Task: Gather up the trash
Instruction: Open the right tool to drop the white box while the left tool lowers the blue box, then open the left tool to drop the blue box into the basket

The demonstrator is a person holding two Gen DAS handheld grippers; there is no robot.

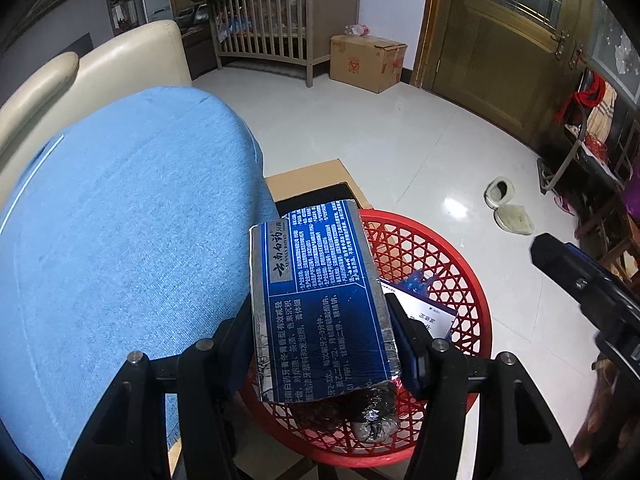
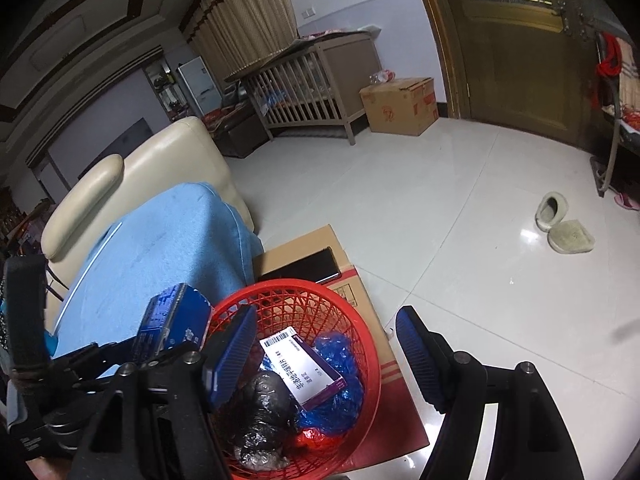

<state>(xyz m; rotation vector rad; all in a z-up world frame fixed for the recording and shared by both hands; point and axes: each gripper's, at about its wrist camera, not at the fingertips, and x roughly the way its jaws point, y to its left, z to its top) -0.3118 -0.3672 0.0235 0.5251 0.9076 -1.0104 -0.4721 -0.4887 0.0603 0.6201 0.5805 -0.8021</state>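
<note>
My left gripper [image 1: 320, 344] is shut on a blue and silver toothpaste box [image 1: 320, 292] and holds it over the near left rim of a red plastic basket [image 1: 452, 264]. The right wrist view shows the same box [image 2: 172, 320] at the basket's [image 2: 360, 344] left edge. In the basket lie a white and purple medicine box [image 2: 302, 368], a crumpled blue plastic bag [image 2: 340, 396] and a crumpled black bag [image 2: 264, 404]. My right gripper [image 2: 326, 360] is open and empty above the basket; it also shows in the left wrist view [image 1: 592, 292].
The basket sits on a cardboard box [image 2: 312, 246] with a black phone [image 2: 308, 266] on it. A blue-covered cream sofa [image 1: 120, 208] stands at the left. Slippers [image 2: 560, 224], a crib [image 2: 308, 84], another carton [image 2: 400, 106] and a wooden door [image 2: 520, 60] lie beyond on the tiled floor.
</note>
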